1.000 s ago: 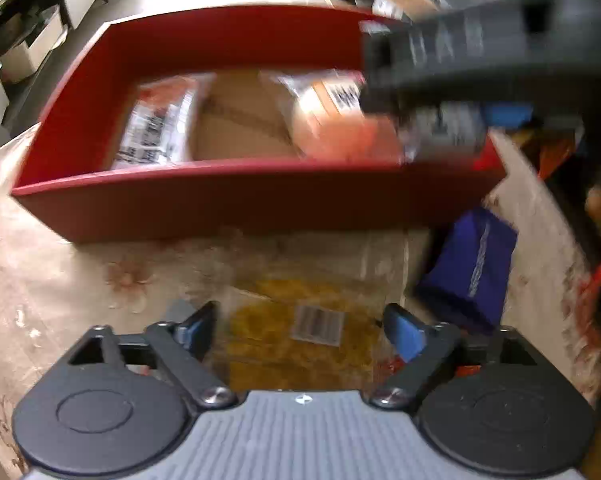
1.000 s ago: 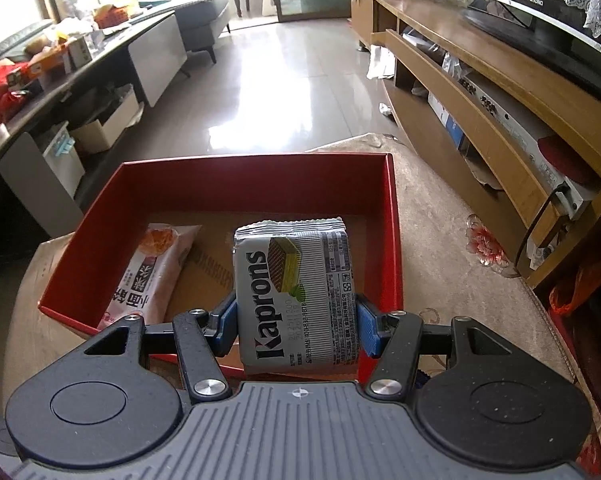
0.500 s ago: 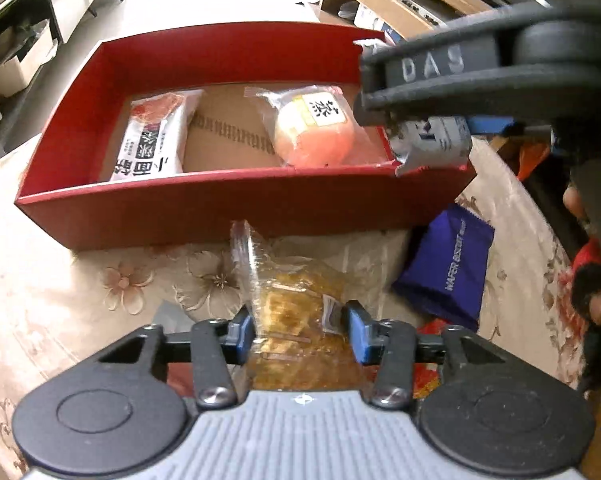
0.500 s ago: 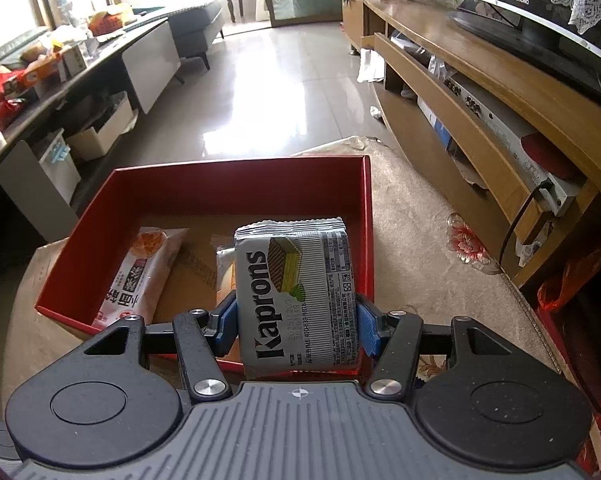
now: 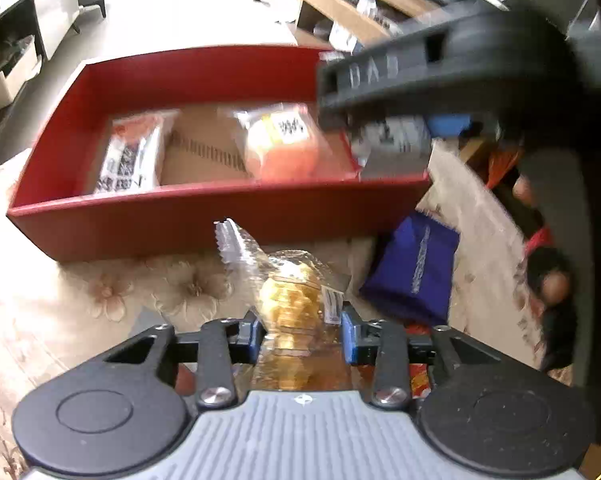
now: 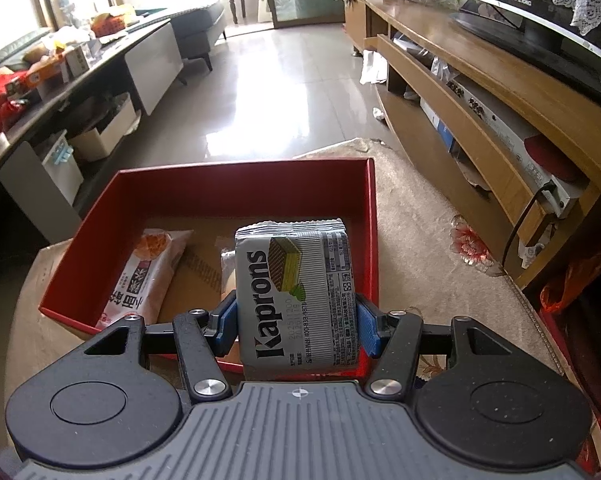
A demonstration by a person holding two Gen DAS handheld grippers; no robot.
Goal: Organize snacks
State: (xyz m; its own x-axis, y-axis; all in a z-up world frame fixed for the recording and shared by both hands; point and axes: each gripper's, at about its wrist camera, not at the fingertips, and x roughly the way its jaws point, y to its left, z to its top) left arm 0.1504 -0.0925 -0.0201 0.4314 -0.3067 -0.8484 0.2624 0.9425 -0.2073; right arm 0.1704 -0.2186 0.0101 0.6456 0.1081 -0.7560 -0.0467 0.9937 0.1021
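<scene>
A clear crinkly plastic bag of golden-brown snacks [image 5: 296, 300] is being squeezed between the closing fingers of the left gripper [image 5: 300, 334], just in front of the red rectangular cardboard box [image 5: 148, 216] on the flower-patterned cloth of the counter [image 5: 112, 296]. The grey-and-white Kaprons wafer pack [image 6: 296, 296] is being held firmly by the right gripper [image 6: 296, 322] over the box's near right corner. Since slack film is being pinched, the bag could be slipping out or catching on the box wall, and the two grippers could be colliding over the box.
</scene>
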